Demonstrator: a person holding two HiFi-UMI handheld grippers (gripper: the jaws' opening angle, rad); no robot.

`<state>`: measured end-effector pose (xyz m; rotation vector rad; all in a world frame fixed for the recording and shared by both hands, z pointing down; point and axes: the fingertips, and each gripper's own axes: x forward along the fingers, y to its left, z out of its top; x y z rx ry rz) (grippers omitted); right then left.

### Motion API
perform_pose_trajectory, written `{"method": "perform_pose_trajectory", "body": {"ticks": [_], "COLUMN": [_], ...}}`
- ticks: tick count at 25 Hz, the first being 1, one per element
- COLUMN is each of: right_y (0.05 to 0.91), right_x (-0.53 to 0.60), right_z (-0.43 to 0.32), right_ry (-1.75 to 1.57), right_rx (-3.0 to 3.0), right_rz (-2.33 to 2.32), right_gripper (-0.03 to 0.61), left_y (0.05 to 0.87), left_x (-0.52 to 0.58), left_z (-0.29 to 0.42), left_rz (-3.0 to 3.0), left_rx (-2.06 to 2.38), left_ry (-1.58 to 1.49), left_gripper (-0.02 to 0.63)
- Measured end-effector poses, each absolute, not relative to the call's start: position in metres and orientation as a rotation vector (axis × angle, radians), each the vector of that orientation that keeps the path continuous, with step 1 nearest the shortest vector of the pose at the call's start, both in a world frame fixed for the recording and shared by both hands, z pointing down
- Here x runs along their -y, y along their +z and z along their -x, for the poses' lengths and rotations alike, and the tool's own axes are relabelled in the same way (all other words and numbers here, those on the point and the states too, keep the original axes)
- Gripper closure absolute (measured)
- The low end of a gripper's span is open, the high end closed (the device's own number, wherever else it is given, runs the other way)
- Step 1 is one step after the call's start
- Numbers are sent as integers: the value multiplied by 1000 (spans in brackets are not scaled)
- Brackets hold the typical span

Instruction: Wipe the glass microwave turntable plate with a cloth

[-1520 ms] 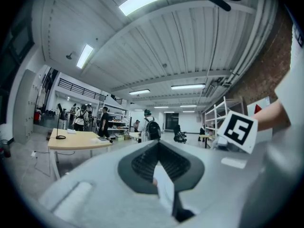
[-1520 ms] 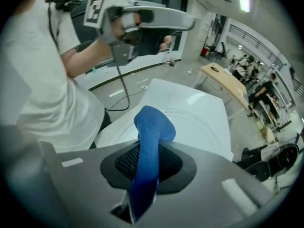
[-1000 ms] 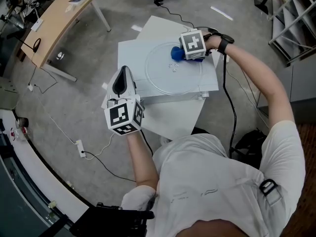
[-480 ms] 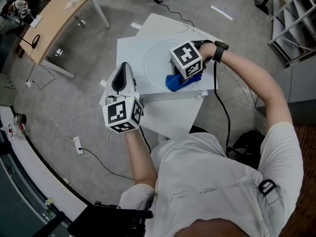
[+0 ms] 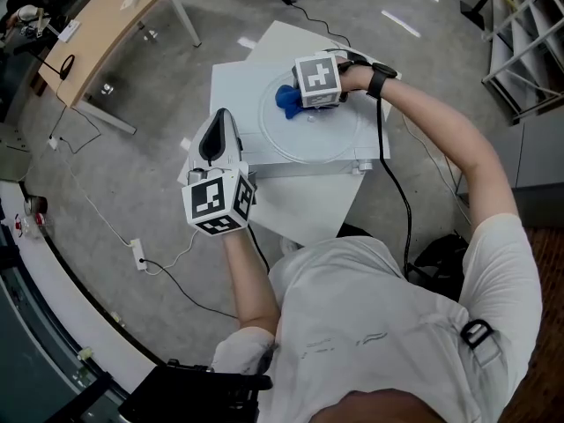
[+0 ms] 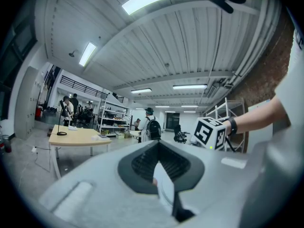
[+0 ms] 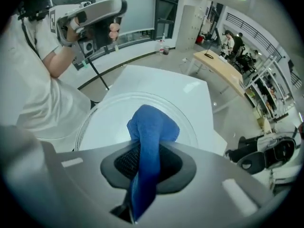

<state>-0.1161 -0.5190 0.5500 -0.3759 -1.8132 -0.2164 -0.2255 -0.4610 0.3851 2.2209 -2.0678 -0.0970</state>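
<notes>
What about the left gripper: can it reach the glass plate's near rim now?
Probably yes. The left gripper sits over the white table's left edge, beside the glass turntable plate, with bare tabletop between. The right gripper holds the blue cloth at the plate's far-left part, leaving the near rim free.

The head view looks steeply down on the desk (image 5: 231, 86). The left gripper view faces level across the room beyond its jaws, catching the right gripper (image 6: 210, 133). The right gripper view looks closely down at the plate (image 7: 109, 122) ahead of its jaws, with the left gripper (image 7: 90, 14) beyond.
</notes>
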Motion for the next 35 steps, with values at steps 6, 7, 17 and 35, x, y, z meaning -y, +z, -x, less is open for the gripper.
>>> {"method": "perform_pose_trajectory", "body": {"ticks": [6, 7, 17, 35], "right_y": [562, 563, 556, 564], "right_x": [570, 566, 461, 564], "right_z": [40, 29, 38, 59], "right_ry": [-227, -230, -357, -192], "right_rx": [1668, 1640, 1561, 1810], "right_rz": [244, 263, 565, 158], "right_gripper": [511, 511, 511, 511], "left_y": [385, 384, 385, 381], "left_x": [464, 464, 460, 443], "left_z": [220, 218, 210, 211], "left_rz": [-2239, -2244, -2254, -2257], "left_rx": [2049, 2044, 2029, 2047], "left_ry": [-98, -98, -102, -102], "left_gripper": [611, 611, 611, 611]}}
